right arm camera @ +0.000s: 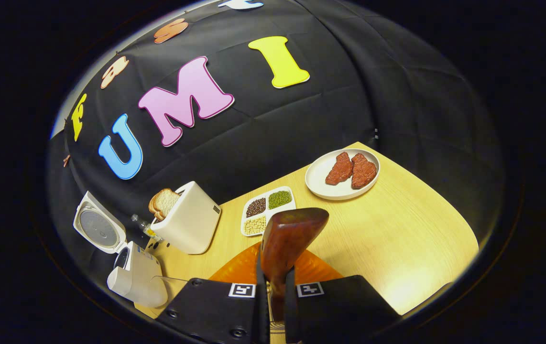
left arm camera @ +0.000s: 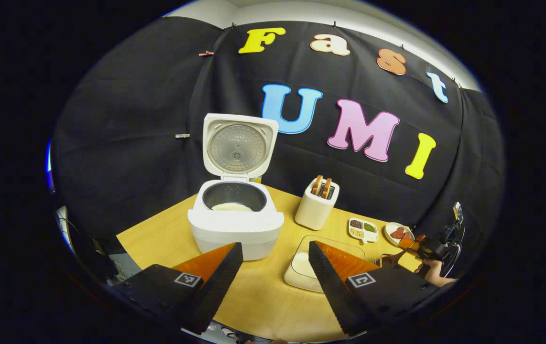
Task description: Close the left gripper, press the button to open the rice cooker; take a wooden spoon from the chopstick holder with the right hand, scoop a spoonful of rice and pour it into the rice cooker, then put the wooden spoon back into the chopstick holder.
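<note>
Table [left arm camera: 258, 296]: light wood, set against the black cloth wall.

Cooker [left arm camera: 235, 222]: white, lid up, standing at the table's far left corner in the left gripper view. Inner pot holds a shallow layer of rice [left arm camera: 231, 207]. In the right gripper view it sits far off to the left, lid raised.

Toaster [left arm camera: 317, 206]: white, just beside the cooker, two slices of bread standing in its slots.

Rice dish [left arm camera: 301, 267]: shallow, pale, near the front edge, partly behind one finger of the left gripper.

Divided tray [right arm camera: 267, 209]: beans in its compartments, between toaster and plate.

Plate [right arm camera: 321, 184]: white, two red meat pieces on it, near the far edge.

Left gripper [left arm camera: 275, 255]: jaws spread wide, nothing between them, hovering before the cooker.

Right gripper [right arm camera: 275, 286]: fingers closed tight on the handle of the spoon [right arm camera: 289, 236]; bowl end raised above the table, near the divided tray. In the left gripper view it appears at far right, held by a hand [left arm camera: 433, 272].
</note>
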Motion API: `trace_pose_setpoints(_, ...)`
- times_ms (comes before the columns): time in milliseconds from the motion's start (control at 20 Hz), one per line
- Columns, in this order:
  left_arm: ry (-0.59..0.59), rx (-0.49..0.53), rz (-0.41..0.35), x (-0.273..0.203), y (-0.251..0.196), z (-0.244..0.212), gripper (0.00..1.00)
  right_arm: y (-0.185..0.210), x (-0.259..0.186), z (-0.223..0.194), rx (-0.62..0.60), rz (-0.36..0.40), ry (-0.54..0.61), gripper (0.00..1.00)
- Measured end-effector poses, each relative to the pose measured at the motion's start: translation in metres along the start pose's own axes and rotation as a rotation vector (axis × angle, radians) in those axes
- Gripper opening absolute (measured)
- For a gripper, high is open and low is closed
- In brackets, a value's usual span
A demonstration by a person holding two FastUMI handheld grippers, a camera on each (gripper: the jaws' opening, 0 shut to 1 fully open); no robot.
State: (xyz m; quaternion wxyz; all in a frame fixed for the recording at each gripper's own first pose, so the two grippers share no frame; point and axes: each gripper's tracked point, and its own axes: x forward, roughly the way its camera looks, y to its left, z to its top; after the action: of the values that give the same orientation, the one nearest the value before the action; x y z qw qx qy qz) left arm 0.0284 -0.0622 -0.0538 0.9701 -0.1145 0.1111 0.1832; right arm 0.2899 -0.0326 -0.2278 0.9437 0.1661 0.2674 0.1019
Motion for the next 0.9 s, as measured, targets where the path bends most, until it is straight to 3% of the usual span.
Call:
trace_pose_setpoints(200,-0.046,0.0,0.032,0.006,0.018,0.025,0.96,-0.001,-0.006,0.001,0.043,0.003,-0.014,0.22)
trace_pose_setpoints(250,-0.061,0.003,0.038,0.009,0.024,0.033,0.96,-0.003,-0.005,0.004,0.052,0.0,-0.026,0.17)
trace_pose_setpoints(300,-0.074,0.009,0.046,0.012,0.03,0.041,0.95,-0.004,-0.008,0.008,0.056,-0.006,-0.041,0.29)
trace_pose_setpoints(350,-0.086,0.014,0.055,0.015,0.037,0.05,0.96,-0.004,-0.011,0.011,0.059,-0.007,-0.049,0.34)
trace_pose_setpoints(450,-0.114,0.012,0.059,0.021,0.047,0.067,0.95,-0.004,-0.018,0.016,0.048,-0.014,-0.065,0.72)
trace_pose_setpoints(550,-0.142,0.015,0.061,0.028,0.056,0.084,0.95,-0.008,-0.032,0.019,0.016,-0.041,-0.083,0.99)
trace_pose_setpoints(900,-0.277,0.099,0.066,0.07,0.087,0.184,0.96,-0.01,-0.099,0.037,-0.139,-0.113,-0.177,0.98)
